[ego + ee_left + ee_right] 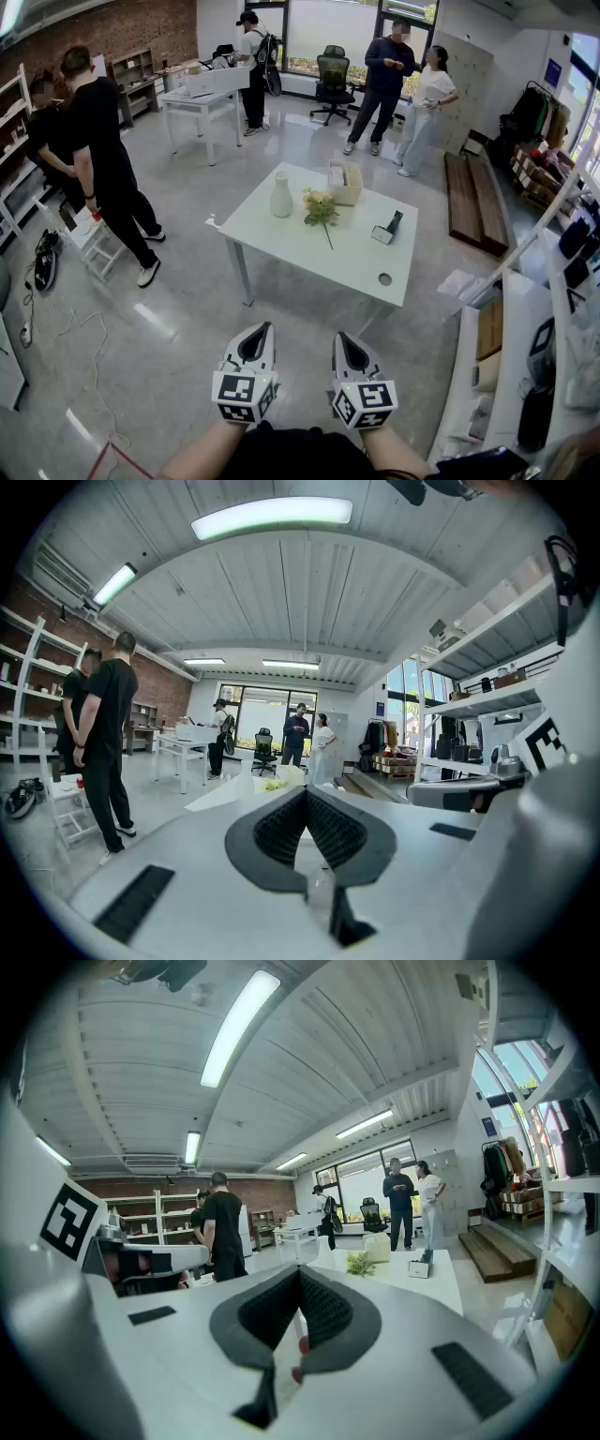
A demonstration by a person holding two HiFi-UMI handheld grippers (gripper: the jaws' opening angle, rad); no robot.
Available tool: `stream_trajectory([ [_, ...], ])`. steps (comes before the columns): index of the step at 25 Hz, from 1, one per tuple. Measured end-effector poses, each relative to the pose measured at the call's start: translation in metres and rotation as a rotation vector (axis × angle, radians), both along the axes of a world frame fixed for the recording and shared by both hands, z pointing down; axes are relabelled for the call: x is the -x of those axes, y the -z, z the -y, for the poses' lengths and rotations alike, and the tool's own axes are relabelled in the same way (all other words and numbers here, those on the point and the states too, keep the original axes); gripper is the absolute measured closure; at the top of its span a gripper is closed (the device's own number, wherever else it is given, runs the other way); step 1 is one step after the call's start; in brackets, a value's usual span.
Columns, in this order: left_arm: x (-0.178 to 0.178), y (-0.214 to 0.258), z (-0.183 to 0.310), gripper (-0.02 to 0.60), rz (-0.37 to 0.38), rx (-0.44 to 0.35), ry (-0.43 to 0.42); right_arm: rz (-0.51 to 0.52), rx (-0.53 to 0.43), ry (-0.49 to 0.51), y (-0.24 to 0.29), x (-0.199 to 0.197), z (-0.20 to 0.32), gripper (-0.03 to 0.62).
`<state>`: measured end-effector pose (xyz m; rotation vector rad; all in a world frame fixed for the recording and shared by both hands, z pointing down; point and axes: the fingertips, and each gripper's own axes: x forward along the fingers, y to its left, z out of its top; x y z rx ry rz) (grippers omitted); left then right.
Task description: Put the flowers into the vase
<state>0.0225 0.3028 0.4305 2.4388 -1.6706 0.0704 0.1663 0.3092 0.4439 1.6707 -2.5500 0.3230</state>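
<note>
A white vase (281, 196) stands upright on the white table (281, 239), toward its far left. A bunch of yellow flowers (320, 208) with a long green stem lies flat on the tabletop just right of the vase. Both grippers hang over the floor well short of the table, side by side. My left gripper (258, 330) is shut and holds nothing. My right gripper (346, 341) is shut and empty too. The flowers (360, 1263) show small and far ahead in the right gripper view, and the table's flowers (273, 784) show faintly in the left gripper view.
On the table also sit a cream box (345, 183) and a small dark device (387, 229). Several people stand around: one in black (105, 159) at the left, others at the back. Shelving (544, 328) lines the right; cables (66, 347) trail over the floor at left.
</note>
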Motion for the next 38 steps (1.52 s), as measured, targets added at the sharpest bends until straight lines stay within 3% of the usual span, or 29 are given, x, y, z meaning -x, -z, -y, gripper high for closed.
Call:
stream_trajectory([
  [19, 0.008, -0.009, -0.002, 0.578, -0.015, 0.019, 0.001, 0.042, 0.033, 0.005, -0.009, 0.003, 0.003, 0.592],
  [32, 0.085, -0.036, 0.014, 0.578, -0.045, 0.048, 0.025, 0.005, 0.038, -0.035, -0.023, 0.054, 0.028, 0.592],
  [38, 0.088, -0.043, 0.026, 0.578, -0.05, 0.074, -0.008, 0.003, 0.068, -0.066, -0.029, 0.055, 0.04, 0.592],
])
